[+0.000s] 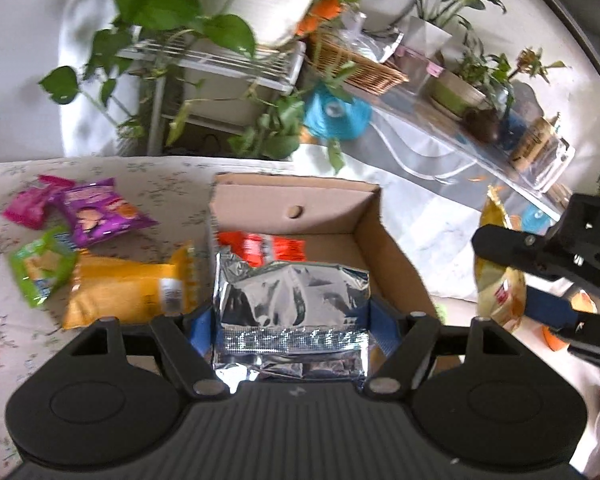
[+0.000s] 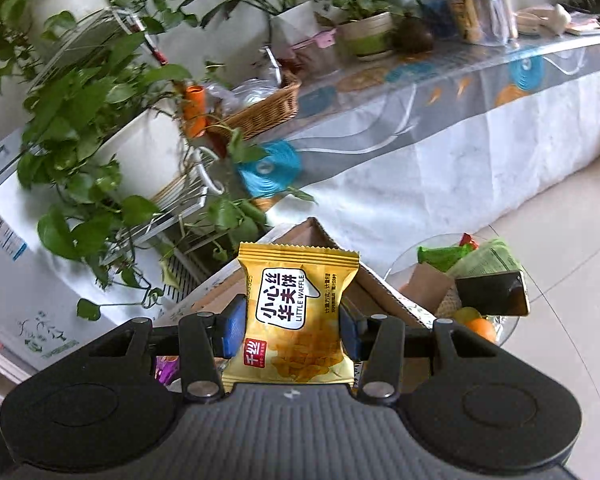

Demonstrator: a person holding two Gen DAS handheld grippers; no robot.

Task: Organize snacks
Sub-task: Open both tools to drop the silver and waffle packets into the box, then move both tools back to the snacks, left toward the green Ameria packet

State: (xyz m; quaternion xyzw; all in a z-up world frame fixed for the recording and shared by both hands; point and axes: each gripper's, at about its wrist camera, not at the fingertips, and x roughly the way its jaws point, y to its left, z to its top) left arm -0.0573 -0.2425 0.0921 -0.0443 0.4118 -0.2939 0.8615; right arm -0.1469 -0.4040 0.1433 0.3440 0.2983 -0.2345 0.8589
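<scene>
A home living room, trailing potted plants (image 2: 80, 128) on a wire stand, a wicker basket (image 2: 260, 108) on a cloth-covered table (image 2: 440, 148), tiled floor (image 2: 572, 208), floral tablecloth (image 1: 12, 320)

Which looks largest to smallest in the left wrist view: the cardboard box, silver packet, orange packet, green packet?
1. Cardboard box.
2. Silver packet, though it is nearest the camera, which inflates it.
3. Orange packet; close to the silver one, so their order is unsure.
4. Green packet.

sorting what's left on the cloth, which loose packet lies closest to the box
The long orange packet: one end lies right beside the cardboard box wall. The green, purple and pink packets lie farther left.
</scene>
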